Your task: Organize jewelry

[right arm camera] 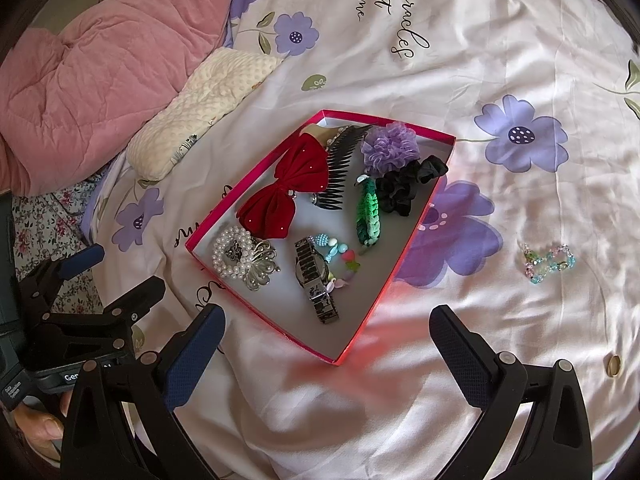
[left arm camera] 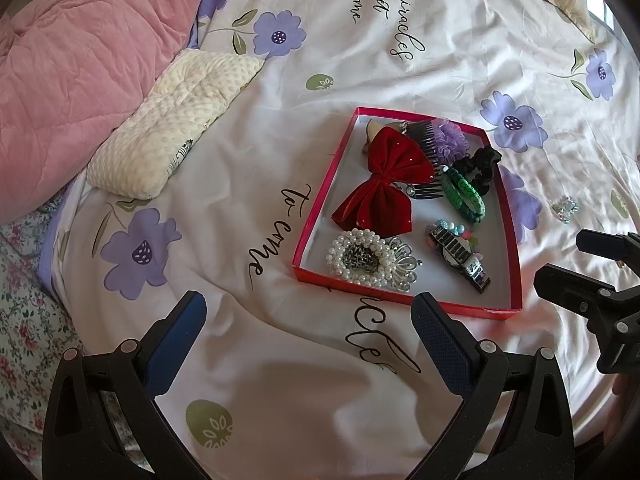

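Bead bracelet [right arm camera: 549,262] lies loose on the bedsheet [right arm camera: 480,60], right of the red tray [right arm camera: 362,326] and well apart from it. Judged light, limp and strung, likely to slip; pinch across one side of the loop. Small gold ring [right arm camera: 613,363] sits nearer, further right. Tray already holds watch [right arm camera: 316,280], red bow [right arm camera: 286,192], comb and scrunchies. Right gripper [right arm camera: 326,346] hovers near the tray's near corner, jaws wide, empty. Left gripper [left arm camera: 310,334] hovers left of it, also wide and empty.
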A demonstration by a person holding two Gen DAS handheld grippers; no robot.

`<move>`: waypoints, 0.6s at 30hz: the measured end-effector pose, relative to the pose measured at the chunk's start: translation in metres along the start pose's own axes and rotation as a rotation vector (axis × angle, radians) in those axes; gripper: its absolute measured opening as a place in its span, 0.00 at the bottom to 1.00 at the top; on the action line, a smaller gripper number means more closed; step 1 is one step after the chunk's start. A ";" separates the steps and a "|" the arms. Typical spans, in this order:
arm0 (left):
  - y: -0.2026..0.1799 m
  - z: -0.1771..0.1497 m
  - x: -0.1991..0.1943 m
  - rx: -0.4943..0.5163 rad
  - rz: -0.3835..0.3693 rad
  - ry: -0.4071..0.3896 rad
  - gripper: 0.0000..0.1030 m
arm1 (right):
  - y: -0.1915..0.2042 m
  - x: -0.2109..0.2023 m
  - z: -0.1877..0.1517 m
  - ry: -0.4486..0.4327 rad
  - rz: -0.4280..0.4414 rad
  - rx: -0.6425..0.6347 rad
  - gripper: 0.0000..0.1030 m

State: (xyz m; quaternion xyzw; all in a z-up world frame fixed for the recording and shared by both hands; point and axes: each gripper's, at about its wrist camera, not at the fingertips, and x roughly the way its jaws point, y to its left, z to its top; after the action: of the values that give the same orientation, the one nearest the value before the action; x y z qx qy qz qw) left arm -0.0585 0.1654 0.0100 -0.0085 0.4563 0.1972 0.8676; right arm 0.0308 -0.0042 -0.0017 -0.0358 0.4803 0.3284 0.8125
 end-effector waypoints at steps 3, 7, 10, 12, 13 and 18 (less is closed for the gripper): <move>0.000 0.000 0.000 0.000 -0.001 0.000 1.00 | 0.000 0.000 0.000 0.001 0.000 0.002 1.00; 0.000 0.000 0.001 0.000 -0.001 0.002 1.00 | 0.000 0.000 0.000 -0.001 0.001 0.001 1.00; 0.000 0.000 0.002 0.001 -0.001 0.003 1.00 | 0.000 0.000 0.000 0.000 0.001 0.001 1.00; 0.001 0.000 0.003 0.001 -0.002 0.003 1.00 | 0.000 0.000 0.000 0.000 0.001 0.001 1.00; 0.000 -0.001 0.004 0.001 -0.003 0.004 1.00 | 0.000 0.000 0.000 0.000 0.001 0.001 1.00; 0.000 -0.001 0.007 0.002 -0.005 0.006 1.00 | -0.001 0.000 0.000 0.000 0.000 0.003 1.00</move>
State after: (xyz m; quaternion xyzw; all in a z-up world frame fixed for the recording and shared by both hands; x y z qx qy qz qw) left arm -0.0560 0.1674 0.0042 -0.0092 0.4592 0.1945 0.8667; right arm 0.0316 -0.0052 -0.0024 -0.0346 0.4808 0.3277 0.8126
